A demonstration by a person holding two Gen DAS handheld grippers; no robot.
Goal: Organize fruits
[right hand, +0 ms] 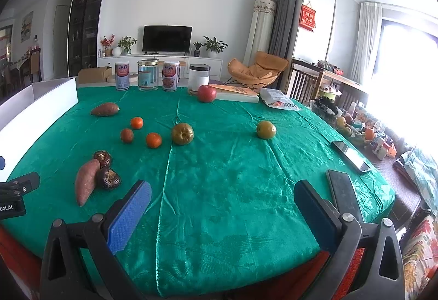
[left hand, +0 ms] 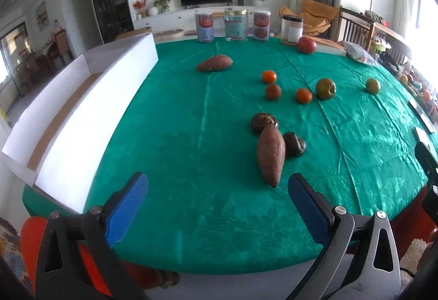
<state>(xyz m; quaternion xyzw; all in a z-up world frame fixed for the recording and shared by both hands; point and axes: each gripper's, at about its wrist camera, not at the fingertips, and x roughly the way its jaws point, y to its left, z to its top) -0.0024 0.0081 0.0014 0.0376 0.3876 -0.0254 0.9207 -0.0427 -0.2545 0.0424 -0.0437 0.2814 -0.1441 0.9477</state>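
You have sorted nothing yet: your left gripper (left hand: 217, 206) and right gripper (right hand: 223, 213) gape wide and empty, with the tangerines (right hand: 153, 140) loose toward eleven o'clock on the green tablecloth (right hand: 232, 190).

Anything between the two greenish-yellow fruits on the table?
No. Between the left green fruit and the right green fruit there is only bare green tablecloth, clearest in the right wrist view; the left wrist view agrees.

Green tablecloth (right hand: 232, 190), four jars (right hand: 147, 76) at far edge, two phones (right hand: 350, 156), television (right hand: 167, 38), orange chair (right hand: 257, 67)
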